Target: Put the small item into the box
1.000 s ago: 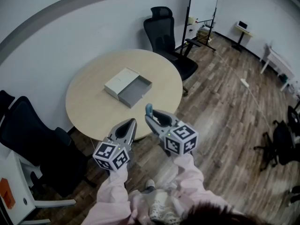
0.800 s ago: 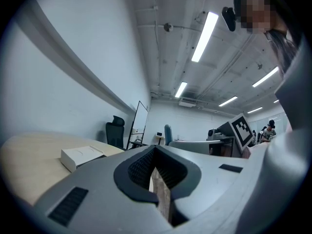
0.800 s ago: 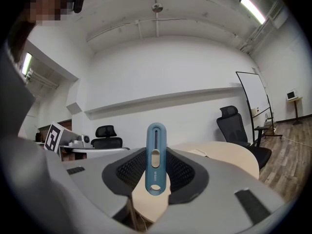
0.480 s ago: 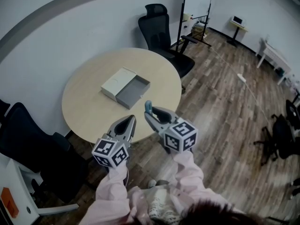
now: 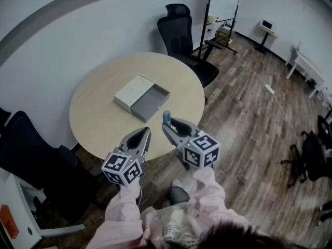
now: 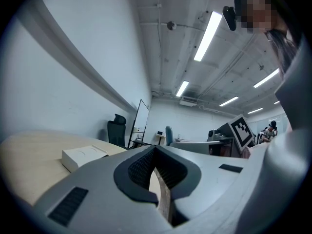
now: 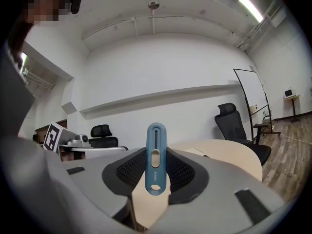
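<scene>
Blue small item (image 7: 155, 155) stays pinched upright in the fingers of the right gripper (image 5: 167, 127) (left gripper (image 6: 156, 167) fingers closed, empty), barely nearer the box (image 5: 149, 102) on the tabletop (image 5: 98, 113).

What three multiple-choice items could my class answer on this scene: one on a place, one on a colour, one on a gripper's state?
1. Where does the open box lie?
A. on the round table
B. on the floor
C. on a chair

2. What colour is the small item in the right gripper?
A. red
B. blue
C. yellow

3. How is the left gripper?
A. shut, empty
B. shut on the box
C. wide open

Key: 1 A, the head view shows it on the tabletop; 2 B, it stands blue between that gripper's pads; 3 A, its jaws meet with nothing between them.
</scene>
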Motion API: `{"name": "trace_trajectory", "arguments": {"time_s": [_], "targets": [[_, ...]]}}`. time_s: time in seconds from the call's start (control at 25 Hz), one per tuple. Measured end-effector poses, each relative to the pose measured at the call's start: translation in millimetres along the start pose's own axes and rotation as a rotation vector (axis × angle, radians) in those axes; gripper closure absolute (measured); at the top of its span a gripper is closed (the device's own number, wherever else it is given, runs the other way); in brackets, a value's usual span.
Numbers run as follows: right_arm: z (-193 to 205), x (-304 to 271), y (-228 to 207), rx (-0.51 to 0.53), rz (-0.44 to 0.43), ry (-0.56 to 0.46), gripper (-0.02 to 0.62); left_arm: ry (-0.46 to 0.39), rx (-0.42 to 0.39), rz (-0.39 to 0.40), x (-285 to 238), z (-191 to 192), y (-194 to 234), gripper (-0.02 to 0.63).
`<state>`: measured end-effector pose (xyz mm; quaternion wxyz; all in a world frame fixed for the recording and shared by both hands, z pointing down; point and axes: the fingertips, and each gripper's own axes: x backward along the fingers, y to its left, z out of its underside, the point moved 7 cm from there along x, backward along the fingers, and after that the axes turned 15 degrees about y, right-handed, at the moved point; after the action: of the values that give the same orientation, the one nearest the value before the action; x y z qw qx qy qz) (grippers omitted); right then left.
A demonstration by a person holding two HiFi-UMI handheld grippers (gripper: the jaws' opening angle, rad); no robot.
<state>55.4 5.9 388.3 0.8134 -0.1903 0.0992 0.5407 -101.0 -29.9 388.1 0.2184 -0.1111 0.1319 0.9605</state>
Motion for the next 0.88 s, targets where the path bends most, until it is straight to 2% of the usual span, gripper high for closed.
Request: {"name": "trace_trajectory", "arguments": {"time_s": [0.88], "targets": [[-37.0, -62.3, -90.3, 0.024, -0.081, 0.049, 0.466, 0.01, 0.038, -0.06, -90.0, -24.4, 48.7, 0.595]]}}
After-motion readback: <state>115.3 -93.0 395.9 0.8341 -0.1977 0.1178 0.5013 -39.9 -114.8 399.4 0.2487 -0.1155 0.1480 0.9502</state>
